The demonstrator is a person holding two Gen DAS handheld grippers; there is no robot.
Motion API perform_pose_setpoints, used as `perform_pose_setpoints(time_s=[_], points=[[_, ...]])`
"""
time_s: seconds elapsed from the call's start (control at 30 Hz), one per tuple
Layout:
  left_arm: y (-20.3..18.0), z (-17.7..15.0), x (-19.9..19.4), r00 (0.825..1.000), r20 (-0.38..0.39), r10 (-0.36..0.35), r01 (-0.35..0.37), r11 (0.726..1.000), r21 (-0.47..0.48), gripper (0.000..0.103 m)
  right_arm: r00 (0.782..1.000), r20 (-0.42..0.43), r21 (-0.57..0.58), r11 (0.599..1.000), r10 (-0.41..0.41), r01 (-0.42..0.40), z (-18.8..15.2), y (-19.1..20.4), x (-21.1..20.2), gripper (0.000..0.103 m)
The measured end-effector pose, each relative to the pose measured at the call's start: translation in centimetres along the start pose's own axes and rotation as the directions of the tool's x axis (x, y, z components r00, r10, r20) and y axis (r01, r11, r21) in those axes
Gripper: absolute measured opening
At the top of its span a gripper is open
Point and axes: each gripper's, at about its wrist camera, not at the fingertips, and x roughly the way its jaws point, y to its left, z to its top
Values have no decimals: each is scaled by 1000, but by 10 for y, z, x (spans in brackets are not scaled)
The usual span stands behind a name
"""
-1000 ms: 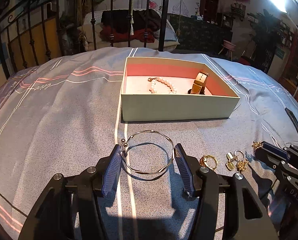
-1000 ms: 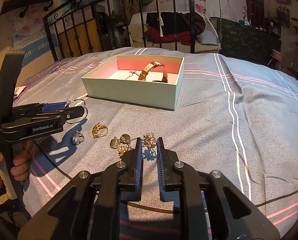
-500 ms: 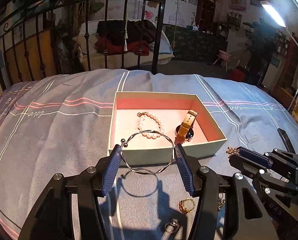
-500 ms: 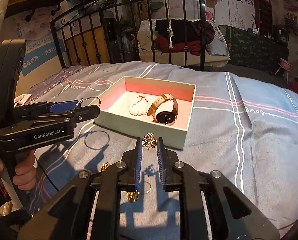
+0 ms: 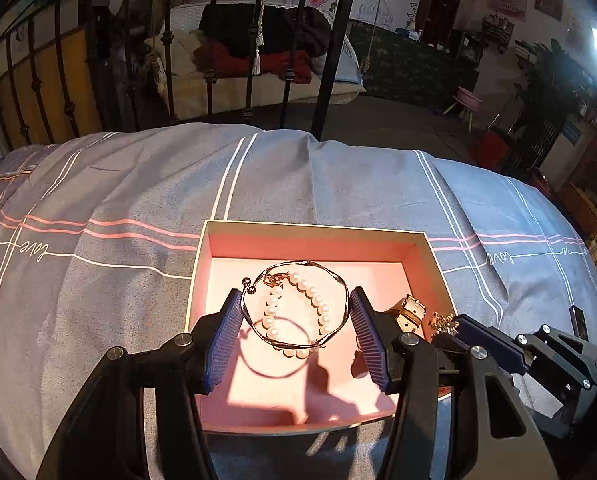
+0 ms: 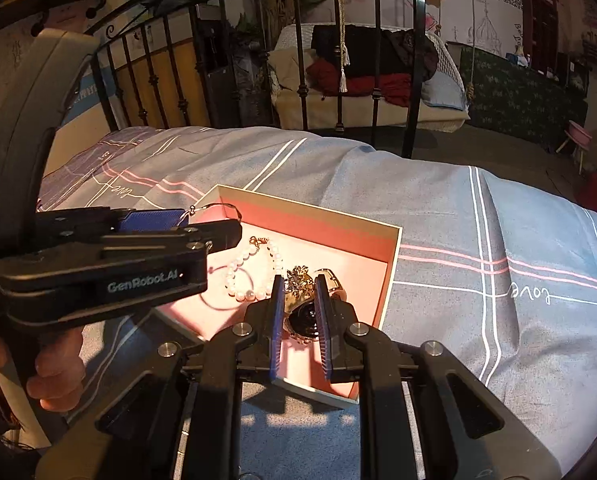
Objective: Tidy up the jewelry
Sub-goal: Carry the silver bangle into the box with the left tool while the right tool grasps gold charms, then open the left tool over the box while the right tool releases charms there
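Above the box [image 5: 202,264] on the bed, the left gripper [image 5: 296,320] clamps the bangle [image 5: 338,284] across its width, level, so it can drop flat beside the pearls [image 5: 318,304]. The right gripper [image 6: 300,300] pinches a gold charm [image 6: 298,276] over the watch [image 6: 304,316], ready to release inside.

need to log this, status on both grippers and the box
Left gripper shut on wire bangle, above open box. Right gripper shut on gold charm, above box too. Pearl bracelet and watch lie below.
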Motion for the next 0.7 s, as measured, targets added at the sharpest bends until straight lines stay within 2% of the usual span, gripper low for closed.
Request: perform_pose_setpoints(time_s=[0.23,0.4,0.53,0.7], points=[[-4,-1,21,999,-53,12,-11,1000,15,53,994,-110,-5,1000,-3,2,-2,-6,27,16],[-6,1,36,995,-95,35,-32,999,29,53,979,-205,-10,1000,11,-14,1,-6,53,16],[-4,2,44,992,-113,50,-47,998,34,53,973,-230,-13,1000,22,-25,1,-5,66,16],[-3,0,55,989,-127,77,-71,996,52,53,973,-230,-37,999,-3,-5,1,0,70,16]])
